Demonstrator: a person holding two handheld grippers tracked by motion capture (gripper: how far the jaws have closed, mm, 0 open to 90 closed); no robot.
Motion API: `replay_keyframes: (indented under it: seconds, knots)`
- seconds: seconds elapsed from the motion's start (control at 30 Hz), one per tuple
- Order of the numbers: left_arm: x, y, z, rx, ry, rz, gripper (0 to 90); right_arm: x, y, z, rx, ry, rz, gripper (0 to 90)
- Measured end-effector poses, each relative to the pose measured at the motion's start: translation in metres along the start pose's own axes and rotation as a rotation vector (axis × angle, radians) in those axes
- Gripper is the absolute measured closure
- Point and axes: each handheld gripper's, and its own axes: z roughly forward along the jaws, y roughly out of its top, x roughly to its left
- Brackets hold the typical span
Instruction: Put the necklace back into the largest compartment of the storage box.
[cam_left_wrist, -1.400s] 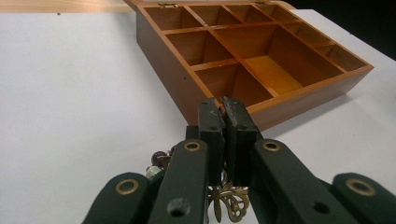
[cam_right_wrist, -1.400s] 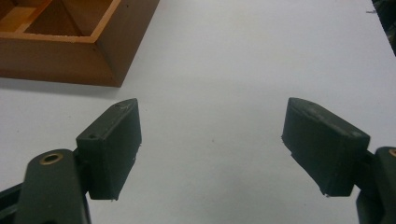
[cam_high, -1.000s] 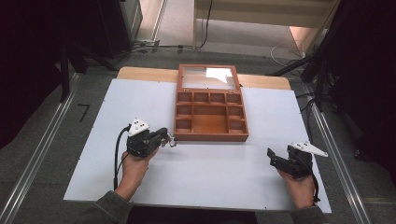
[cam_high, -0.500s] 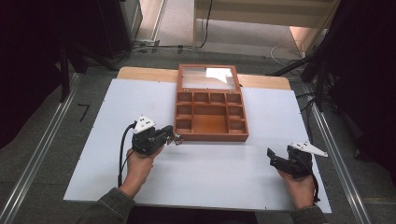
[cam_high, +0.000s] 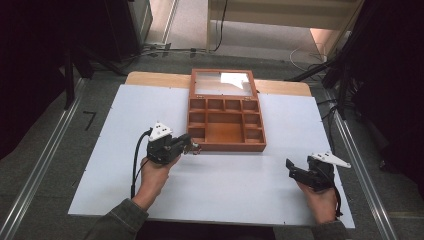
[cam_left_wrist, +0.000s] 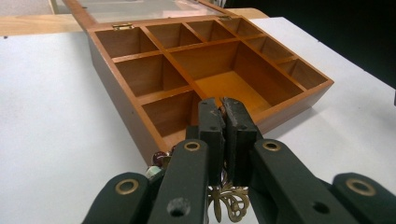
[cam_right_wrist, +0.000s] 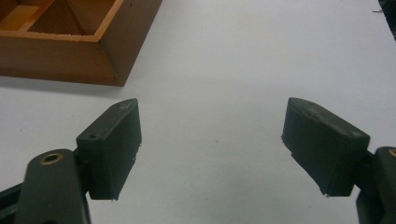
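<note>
jewellery (cam_left_wrist: 226, 200) hangs pinched in my left hand-held gripper (cam_left_wrist: 223, 108) at the wooden box's (cam_high: 225, 125) near-left corner, not yet dropped in; compartments look empty. right hand-held gripper (cam_right_wrist: 210, 140) idles wide open, holding nothing.

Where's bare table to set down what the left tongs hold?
Bare white tabletop between the open wooden compartment box and the near edge, between both tongs. Also left of the box. Crowded only where the left tongs meet the box's front corner.
</note>
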Motion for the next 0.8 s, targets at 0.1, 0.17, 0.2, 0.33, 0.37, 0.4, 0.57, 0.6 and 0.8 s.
replay_keyframes:
  seconds: [0.1, 0.17, 0.2, 0.33, 0.37, 0.4, 0.57, 0.6, 0.8]
  knots:
    - [-0.001, 0.002, 0.002, 0.0, -0.004, 0.003, 87.4, 0.0, 0.0, 0.0, 0.002, 0.0, 0.0, 17.8]
    - [-0.002, 0.003, 0.003, 0.002, -0.003, 0.005, 87.4, 0.0, 0.0, 0.0, 0.001, 0.001, 0.0, 17.8]
    - [-0.003, 0.003, 0.004, 0.004, -0.005, 0.008, 87.4, 0.0, 0.0, 0.0, 0.0, 0.001, -0.001, 17.8]
    - [-0.004, 0.004, 0.007, 0.004, -0.009, 0.003, 87.4, 0.0, 0.0, 0.0, 0.001, 0.002, 0.0, 17.8]
    - [-0.004, 0.004, 0.007, 0.005, -0.008, 0.002, 87.4, 0.0, 0.0, 0.0, 0.001, 0.002, 0.0, 17.8]
    - [-0.005, 0.004, 0.008, 0.004, -0.008, 0.001, 87.4, 0.0, 0.0, 0.0, 0.001, 0.003, 0.0, 17.8]
    - [-0.005, 0.007, 0.009, 0.003, -0.009, 0.007, 87.4, 0.0, 0.0, 0.0, 0.0, 0.004, 0.001, 17.8]
    - [-0.006, 0.007, 0.009, 0.002, -0.009, 0.008, 87.4, 0.0, 0.0, 0.0, 0.0, 0.004, 0.001, 17.8]
    - [-0.008, 0.011, 0.013, 0.003, -0.012, 0.011, 87.4, 0.001, 0.0, 0.0, -0.002, 0.005, -0.001, 17.8]
